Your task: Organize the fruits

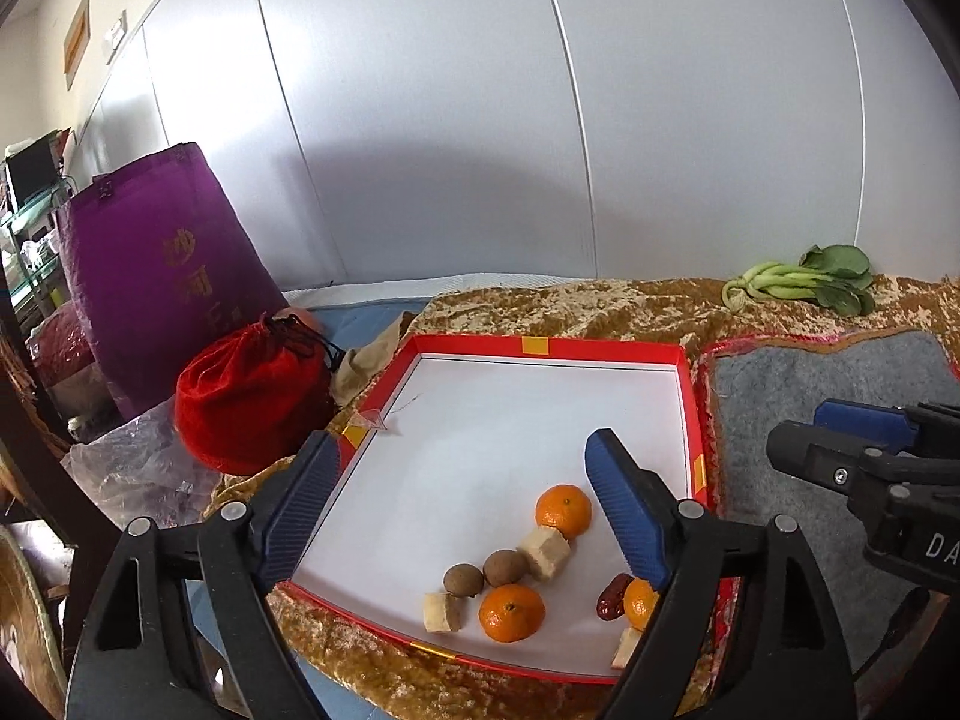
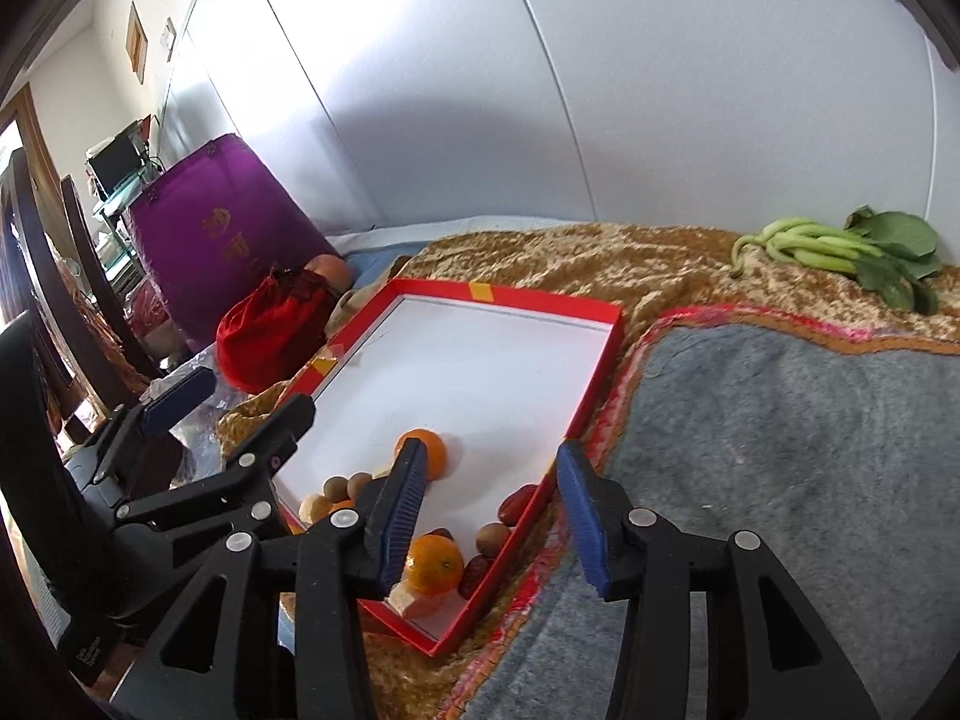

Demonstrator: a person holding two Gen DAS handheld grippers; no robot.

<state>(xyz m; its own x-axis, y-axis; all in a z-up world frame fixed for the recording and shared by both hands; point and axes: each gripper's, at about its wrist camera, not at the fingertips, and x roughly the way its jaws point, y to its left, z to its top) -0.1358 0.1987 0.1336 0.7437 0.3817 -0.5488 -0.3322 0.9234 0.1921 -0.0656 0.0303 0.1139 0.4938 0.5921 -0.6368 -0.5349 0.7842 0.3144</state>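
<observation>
Brown cloth is carrying red tray (image 1: 606,350) | both grippers, left gripper (image 1: 474,504) and right gripper (image 2: 489,510), are hovering apart, empty | placing step looks finished; next pick needs another fruit

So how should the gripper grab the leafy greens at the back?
Probably by the pale stalks, where the leafy greens are bunched firm. Come down from above with fingers either side of the bundle, since it lies flat on the gold cloth; the floppy leaves would likely tear.

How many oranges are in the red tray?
3: one mid-tray, one by the near rim, one at the right edge, partly hidden behind the left tongs' finger. More may be hidden.
</observation>
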